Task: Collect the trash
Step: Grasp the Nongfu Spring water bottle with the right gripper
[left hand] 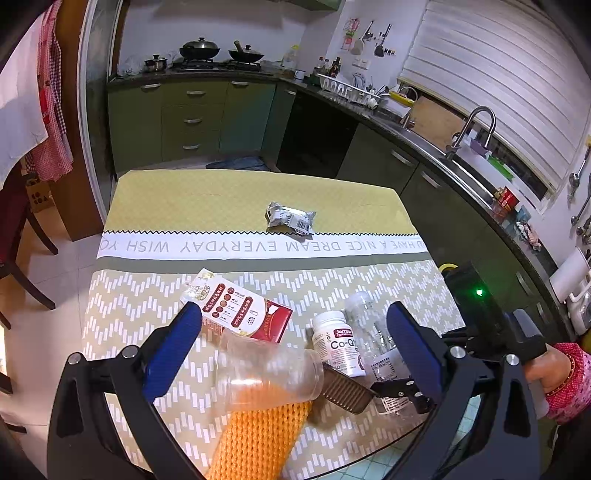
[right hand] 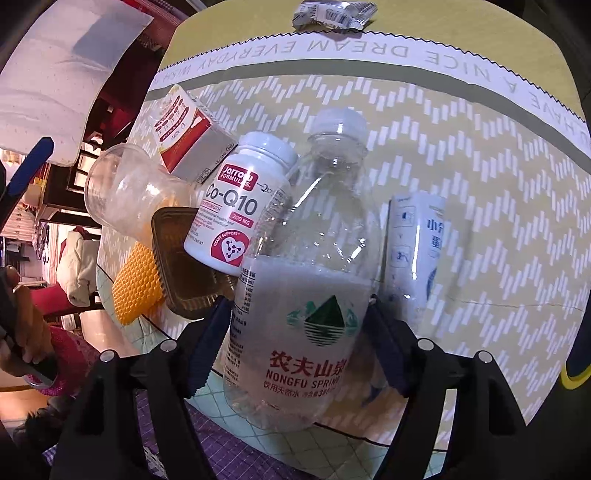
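Now my right gripper [right hand: 297, 343] straddles the bottle [right hand: 295, 280], jaws wide, unclamped; closing off-centre could knock the pill jar [right hand: 240, 199].

On the table [right hand: 480, 155], the water bottle [right hand: 306, 295] lies between the pill bottle [right hand: 236, 206] on its left and a carton [right hand: 417, 251] on its right; a wrapper [right hand: 332, 13] lies far behind.

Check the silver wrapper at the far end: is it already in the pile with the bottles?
No, the silver wrapper lies alone on the yellow cloth beyond the white lettered band.
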A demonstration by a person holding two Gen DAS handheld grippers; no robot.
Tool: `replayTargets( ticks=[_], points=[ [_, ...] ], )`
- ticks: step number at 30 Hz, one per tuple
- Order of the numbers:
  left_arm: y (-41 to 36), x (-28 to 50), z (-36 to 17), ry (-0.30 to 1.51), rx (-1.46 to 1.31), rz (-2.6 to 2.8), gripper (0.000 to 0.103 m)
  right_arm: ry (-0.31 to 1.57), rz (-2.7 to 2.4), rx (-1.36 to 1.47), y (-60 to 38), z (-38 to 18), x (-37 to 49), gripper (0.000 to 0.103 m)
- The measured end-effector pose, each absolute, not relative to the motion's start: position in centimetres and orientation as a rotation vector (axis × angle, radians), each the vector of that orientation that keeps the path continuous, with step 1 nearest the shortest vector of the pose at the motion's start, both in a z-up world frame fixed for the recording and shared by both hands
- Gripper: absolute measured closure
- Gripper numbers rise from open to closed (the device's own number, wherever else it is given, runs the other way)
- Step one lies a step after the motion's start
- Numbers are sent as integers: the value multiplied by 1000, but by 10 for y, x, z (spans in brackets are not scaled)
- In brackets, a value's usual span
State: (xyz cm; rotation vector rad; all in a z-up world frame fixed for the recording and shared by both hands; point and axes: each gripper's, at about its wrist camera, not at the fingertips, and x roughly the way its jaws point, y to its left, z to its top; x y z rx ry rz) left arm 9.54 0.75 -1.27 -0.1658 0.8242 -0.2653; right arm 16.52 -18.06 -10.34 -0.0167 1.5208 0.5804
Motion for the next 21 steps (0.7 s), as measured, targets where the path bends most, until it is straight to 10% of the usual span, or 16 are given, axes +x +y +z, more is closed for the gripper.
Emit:
replayTargets(
  ticks=[21],
  points=[
    [8, 94, -14, 833, -157, -253, 7, 1417, 622, 162, -225, -72, 157, 36]
  ],
)
